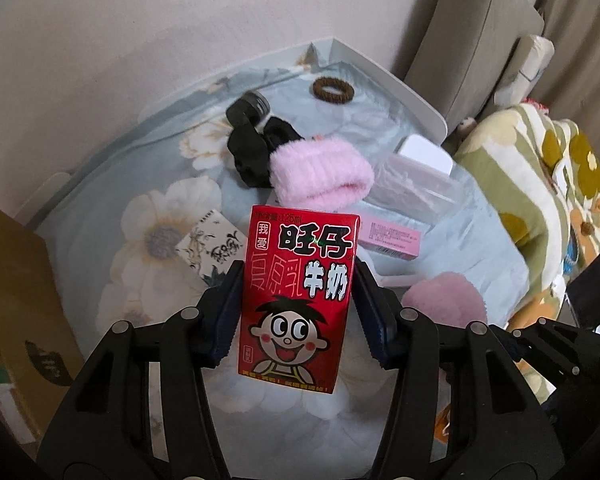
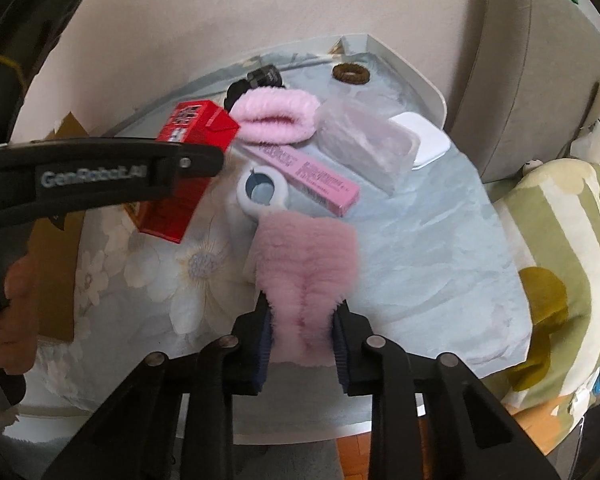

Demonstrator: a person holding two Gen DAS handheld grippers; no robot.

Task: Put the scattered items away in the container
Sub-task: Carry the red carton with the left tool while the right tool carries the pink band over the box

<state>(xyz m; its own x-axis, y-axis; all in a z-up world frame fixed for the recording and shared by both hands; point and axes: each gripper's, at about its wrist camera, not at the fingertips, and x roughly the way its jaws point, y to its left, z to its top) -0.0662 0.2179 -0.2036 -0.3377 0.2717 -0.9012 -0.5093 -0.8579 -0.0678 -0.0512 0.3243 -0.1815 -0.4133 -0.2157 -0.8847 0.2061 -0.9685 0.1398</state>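
Milk carton (image 1: 298,300) is sitting clamped upright between the left gripper (image 1: 298,304) pads, hanging clear above the floral cloth (image 1: 148,248). Right gripper (image 2: 302,344) is squeezing a pink fluffy piece (image 2: 306,264) near the cloth's front edge, with bare cloth lying open to its right.

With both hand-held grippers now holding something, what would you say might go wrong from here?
1. The left hand-held gripper grips the red milk carton by its lower half; it might tilt or be crushed.
2. The right hand-held gripper pinches only the near end of the fluffy pink item, whose white ring touches the pink box and may drag it.
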